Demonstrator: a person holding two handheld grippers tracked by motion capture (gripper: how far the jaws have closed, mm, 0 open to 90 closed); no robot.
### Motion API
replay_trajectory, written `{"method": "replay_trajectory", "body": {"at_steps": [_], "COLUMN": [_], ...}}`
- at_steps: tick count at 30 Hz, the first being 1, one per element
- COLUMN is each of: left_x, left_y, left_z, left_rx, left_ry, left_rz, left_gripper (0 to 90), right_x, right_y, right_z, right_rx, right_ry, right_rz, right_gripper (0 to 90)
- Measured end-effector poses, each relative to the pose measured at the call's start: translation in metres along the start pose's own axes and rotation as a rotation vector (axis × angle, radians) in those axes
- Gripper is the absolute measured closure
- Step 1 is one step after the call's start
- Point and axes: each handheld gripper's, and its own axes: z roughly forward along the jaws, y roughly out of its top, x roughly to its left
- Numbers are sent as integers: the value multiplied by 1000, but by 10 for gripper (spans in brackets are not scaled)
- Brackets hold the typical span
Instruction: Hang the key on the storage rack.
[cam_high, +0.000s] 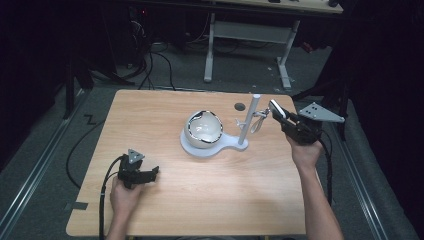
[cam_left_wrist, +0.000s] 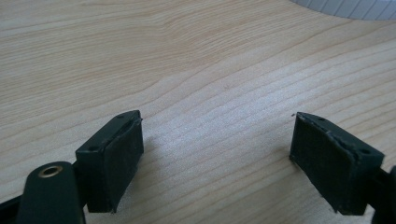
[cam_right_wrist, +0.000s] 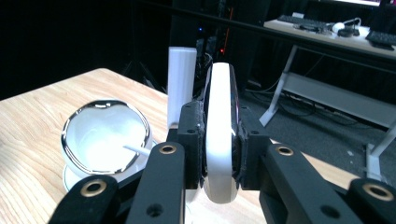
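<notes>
While clamped, right claw (cam_right_wrist: 219, 154) on saucer (cam_right_wrist: 219, 126)

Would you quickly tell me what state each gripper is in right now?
Left gripper: open, holding nothing, low over the table.
Right gripper: shut on a white handle.

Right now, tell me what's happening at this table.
A person works with a gripper in each hand. The right gripper is shut on a white spoon-like piece, held edge-on beside the white post of a stand. A white bowl with a shiny rim sits tilted on the stand's round base. The left gripper rests low over the wooden table near its front left, jaws open and holding nothing.
</notes>
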Motion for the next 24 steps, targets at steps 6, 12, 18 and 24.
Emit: {"method": "replay_trajectory", "body": {"at_steps": [6, 12, 18, 24], "left_x": [0, 0, 0, 0], "left_y": [0, 0, 0, 0], "left_z": [0, 0, 0, 0], "left_rx": [-1, -1, -1, -1], "left_ry": [0, 0, 0, 0], "left_rz": [0, -1, -1, -1], "left_gripper": [177, 178, 178, 177], "right_x": [1, 0, 4, 6], "right_y": [-10, -22, -30, -37], "right_z": [2, 6, 11, 16], "right_rx": [25, 46, 58, 77], "right_ry": [-7, 0, 1, 2], "right_rz": [-6, 20, 19, 29], "right_gripper": [759, 758, 758, 757]}}
